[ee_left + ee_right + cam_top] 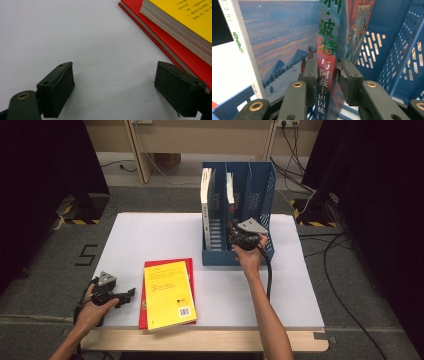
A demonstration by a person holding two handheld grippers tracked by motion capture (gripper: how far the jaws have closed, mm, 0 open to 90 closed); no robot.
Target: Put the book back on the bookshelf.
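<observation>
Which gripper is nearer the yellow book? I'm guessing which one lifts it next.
Left. The left gripper rests open on the table just beside the yellow book. The right gripper is farther off at the blue file rack, clamped on an upright book's spine.

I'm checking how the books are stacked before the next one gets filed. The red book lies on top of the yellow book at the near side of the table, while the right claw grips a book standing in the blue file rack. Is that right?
Not quite: the order is reversed. The yellow book lies on top of the red book, as the high view shows. The rest holds: the right claw grips a book standing in the blue file rack.
</observation>
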